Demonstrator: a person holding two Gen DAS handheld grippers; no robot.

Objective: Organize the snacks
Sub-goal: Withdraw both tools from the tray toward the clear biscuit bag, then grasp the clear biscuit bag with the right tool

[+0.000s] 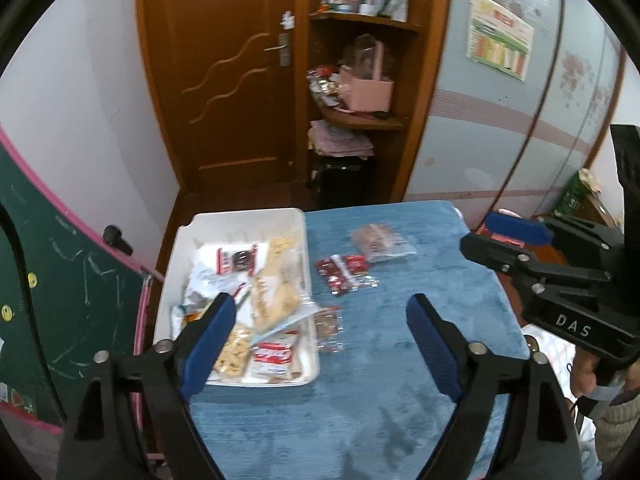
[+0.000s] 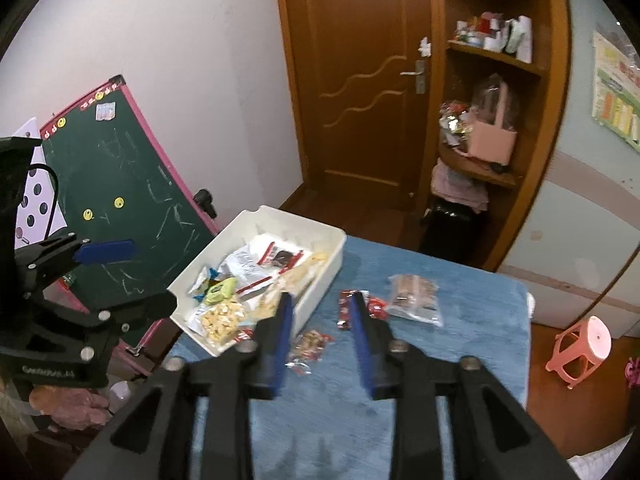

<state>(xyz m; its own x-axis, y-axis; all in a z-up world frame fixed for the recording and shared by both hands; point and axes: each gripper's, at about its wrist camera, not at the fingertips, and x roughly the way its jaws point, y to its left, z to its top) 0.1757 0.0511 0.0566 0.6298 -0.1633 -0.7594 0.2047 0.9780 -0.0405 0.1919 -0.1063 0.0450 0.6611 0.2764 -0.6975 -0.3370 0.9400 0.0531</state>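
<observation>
Sorting well under way, judging by the layout; lying packed into the white tray (image 1: 240,216) at the left edge of the blue-covered table (image 1: 400,380) are most of the snack packets, among them a long pale biscuit bag (image 1: 276,292) and a red-and-white sachet (image 1: 272,354); remaining out on the cloth, three lots: the red candy wrappers (image 1: 340,276) just beside the tray wall, a clear pouch of brown pieces (image 1: 380,240) farther back, and a small clear packet (image 2: 308,346) lying near the tray's front corner; hovering above the table with nothing between the pads, the left gripper (image 1: 320,344), jaws spread wide; likewise carrying nothing, the right gripper (image 2: 320,340), jaws partly parted, aiming toward the red wrappers and the small packet; appearing at the right of the left wrist view, the right tool held up beside the table; offering plenty of bare cloth in front of and to the right of the loose items for a level approach; crowding things on the left, the tray wall and, beyond it, a green chalkboard (image 2: 132,184) leaning close to the table's edge; dropping off at the far edge toward a wooden door (image 1: 240,80) and shelves, so pushing packets backward probably risking a fall.
</observation>
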